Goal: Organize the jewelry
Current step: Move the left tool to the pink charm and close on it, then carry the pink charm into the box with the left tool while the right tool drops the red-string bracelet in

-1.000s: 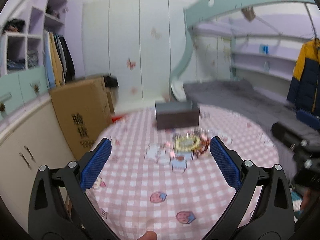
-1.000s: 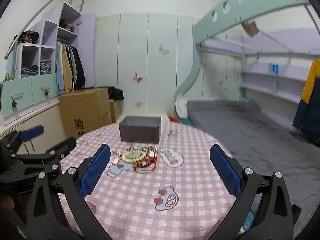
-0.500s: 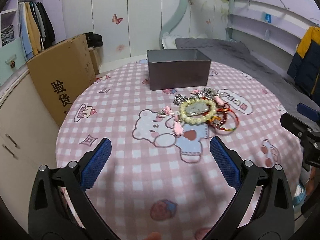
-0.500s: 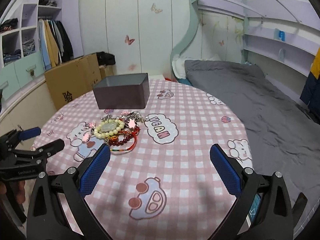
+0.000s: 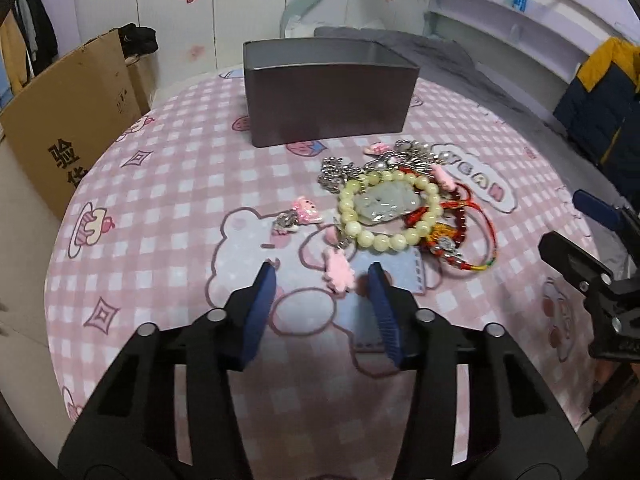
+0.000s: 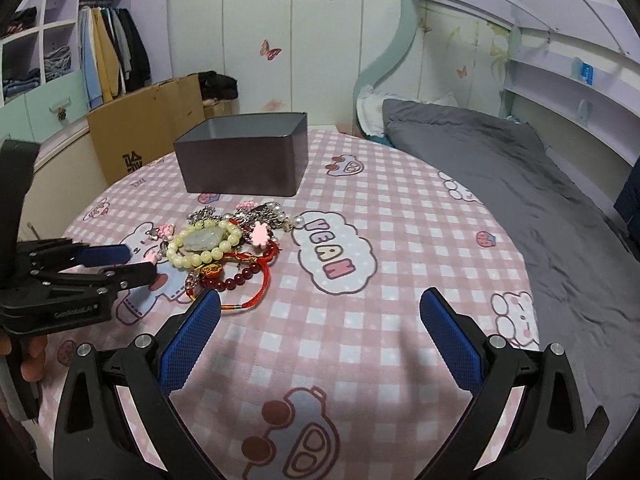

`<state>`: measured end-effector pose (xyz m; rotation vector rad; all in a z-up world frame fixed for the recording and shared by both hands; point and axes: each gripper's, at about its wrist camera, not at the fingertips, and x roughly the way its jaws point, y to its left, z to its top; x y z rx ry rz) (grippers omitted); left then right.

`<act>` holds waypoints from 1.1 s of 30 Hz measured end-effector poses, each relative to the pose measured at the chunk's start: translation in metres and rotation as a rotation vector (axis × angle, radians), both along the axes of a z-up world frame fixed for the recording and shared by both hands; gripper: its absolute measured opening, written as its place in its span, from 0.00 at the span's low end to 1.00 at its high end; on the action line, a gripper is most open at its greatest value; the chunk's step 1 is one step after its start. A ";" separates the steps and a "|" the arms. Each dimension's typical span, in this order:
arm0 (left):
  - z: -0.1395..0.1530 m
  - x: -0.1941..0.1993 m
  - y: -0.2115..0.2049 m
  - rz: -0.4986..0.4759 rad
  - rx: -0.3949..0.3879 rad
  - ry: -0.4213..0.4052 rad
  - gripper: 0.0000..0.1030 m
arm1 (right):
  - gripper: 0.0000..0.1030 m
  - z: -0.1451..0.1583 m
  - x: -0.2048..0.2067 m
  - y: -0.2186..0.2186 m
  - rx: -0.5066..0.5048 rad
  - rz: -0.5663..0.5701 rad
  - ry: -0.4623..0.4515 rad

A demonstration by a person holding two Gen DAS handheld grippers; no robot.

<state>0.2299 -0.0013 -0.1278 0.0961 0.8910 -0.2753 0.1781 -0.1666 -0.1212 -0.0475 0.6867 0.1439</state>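
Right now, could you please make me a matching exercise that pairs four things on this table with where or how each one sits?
Things:
1. grey box
2. pale bead bracelet
3. left gripper
4. right gripper

States:
A. open wide over bare cloth
B. behind the jewelry pile
C. rings a jade pendant
D. narrowed near a pink charm

Pairs: 1-B, 2-C, 3-D, 4-A

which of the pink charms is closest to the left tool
The pink flower-shaped charm, lying just ahead of the left tool. The other pink charms lie farther back, beside the pale bead bracelet.
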 end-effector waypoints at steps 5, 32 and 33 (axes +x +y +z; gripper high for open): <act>-0.001 0.004 0.000 -0.013 -0.005 -0.008 0.15 | 0.93 -0.003 0.007 0.004 -0.014 0.031 0.038; 0.060 -0.029 0.036 -0.097 -0.228 -0.088 0.15 | 0.03 0.039 0.002 0.054 -0.194 0.340 0.055; 0.065 -0.027 0.034 -0.110 -0.237 -0.094 0.15 | 0.03 0.049 0.003 0.050 -0.151 0.353 0.050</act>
